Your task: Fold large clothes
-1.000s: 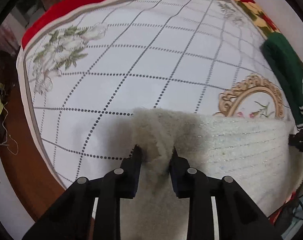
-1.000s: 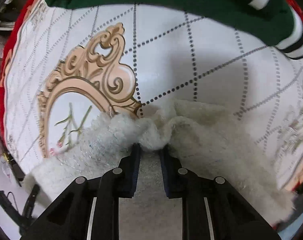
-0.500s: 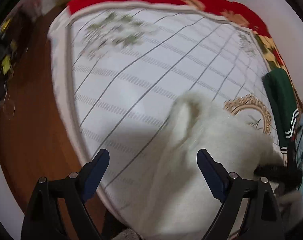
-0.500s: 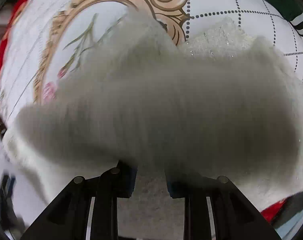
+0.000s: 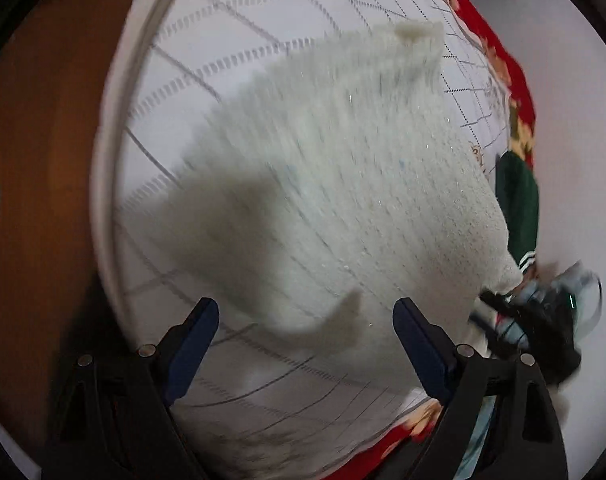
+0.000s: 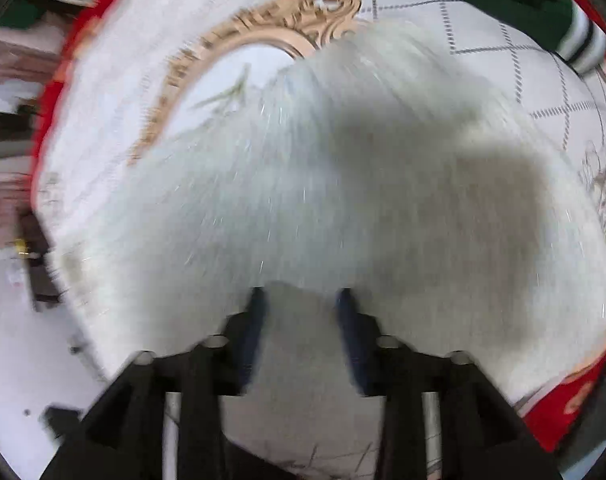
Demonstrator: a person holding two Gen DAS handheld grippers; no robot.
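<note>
The fluffy white sweater (image 5: 343, 184) lies spread on the checked cloth (image 5: 223, 60), stretching away in front of both claws. The left gripper (image 5: 306, 322) is wide apart and holds nothing. The right gripper (image 6: 301, 304), though blurry, seems narrow, maybe pinching the sweater's near edge.

Lighting: soft, even indoor light, moderately bright, source probably overhead. Glare: none.

Shadows: a grey patch across the white sweater (image 5: 343, 184) in the left wrist view; a larger one on it in the right wrist view (image 6: 383, 200).

Blur: heavy motion streaking on the sweater and tablecloth (image 5: 231, 40) in both views; the right gripper (image 6: 301, 300) is smeared, so its jaw state is hard to read.

Distortion: strong fisheye bending; black vignette at the corners.
</note>
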